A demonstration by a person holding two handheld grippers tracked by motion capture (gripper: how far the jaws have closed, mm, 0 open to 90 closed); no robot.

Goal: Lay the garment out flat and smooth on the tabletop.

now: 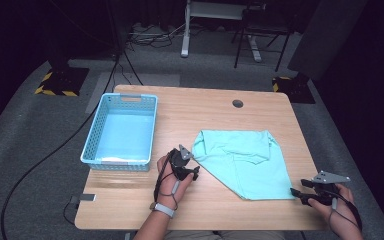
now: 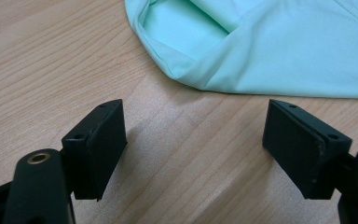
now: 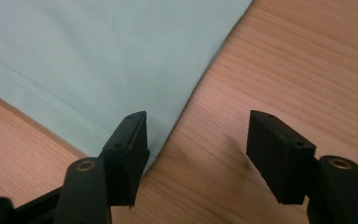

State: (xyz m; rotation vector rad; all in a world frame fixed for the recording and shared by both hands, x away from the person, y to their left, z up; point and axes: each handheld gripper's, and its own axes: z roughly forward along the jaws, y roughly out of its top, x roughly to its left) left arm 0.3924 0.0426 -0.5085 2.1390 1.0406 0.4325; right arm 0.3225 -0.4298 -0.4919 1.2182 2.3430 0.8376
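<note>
We judged the mint shirt [image 1: 245, 162], lying flat on the tabletop [image 1: 205, 107] right of the blue basket [image 1: 121, 131], soft and light; both grippers [image 1: 192, 167] [image 1: 295, 192] stood open, empty, at its corners, best pinched there.

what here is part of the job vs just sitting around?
In play:
- mint green garment, partly folded on the table
- left gripper, open beside its left edge
- right gripper, open at its lower right corner

Just lying about:
- blue basket, nothing visible inside
- round grommet in the tabletop
- small grey piece at the near left edge
</note>
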